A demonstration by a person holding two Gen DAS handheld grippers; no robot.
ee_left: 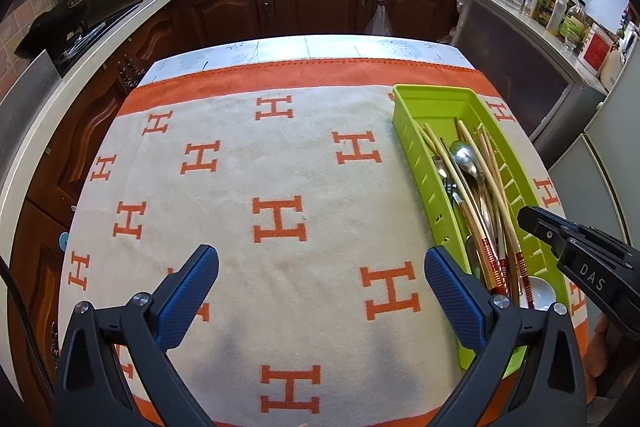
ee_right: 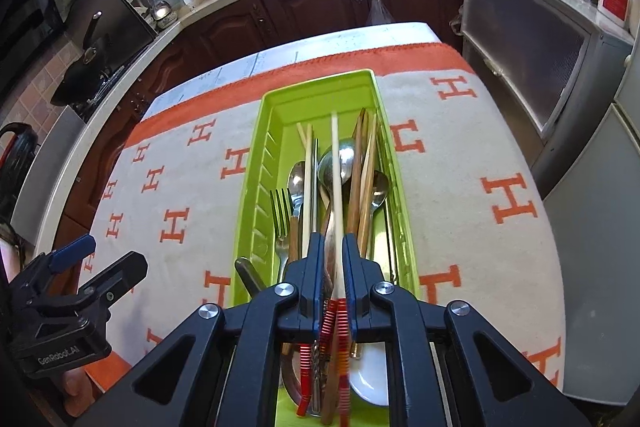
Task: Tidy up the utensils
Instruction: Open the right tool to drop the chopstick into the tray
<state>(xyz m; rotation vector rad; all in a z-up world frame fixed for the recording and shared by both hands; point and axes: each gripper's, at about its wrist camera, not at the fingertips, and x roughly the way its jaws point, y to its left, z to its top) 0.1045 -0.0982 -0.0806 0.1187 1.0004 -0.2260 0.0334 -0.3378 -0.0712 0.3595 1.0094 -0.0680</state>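
Utensils fill the long lime-green plastic tray point(ee_right: 256, 211) on your H-patterned table cloth point(ee_left: 248, 235). Your right gripper point(ee_right: 333, 251) pinches a pale chopstick with red-banded handle point(ee_right: 337, 195) above it. Your left gripper point(ee_left: 320, 267) hangs spread wide, empty, beside the tray.

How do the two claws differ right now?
The left claw gapes wide over the bare H-patterned cloth, with nothing between its pads. The right claw is nearly shut around a pale chopstick, above the green utensil tray. Both have blue pads on black frames and point downward.
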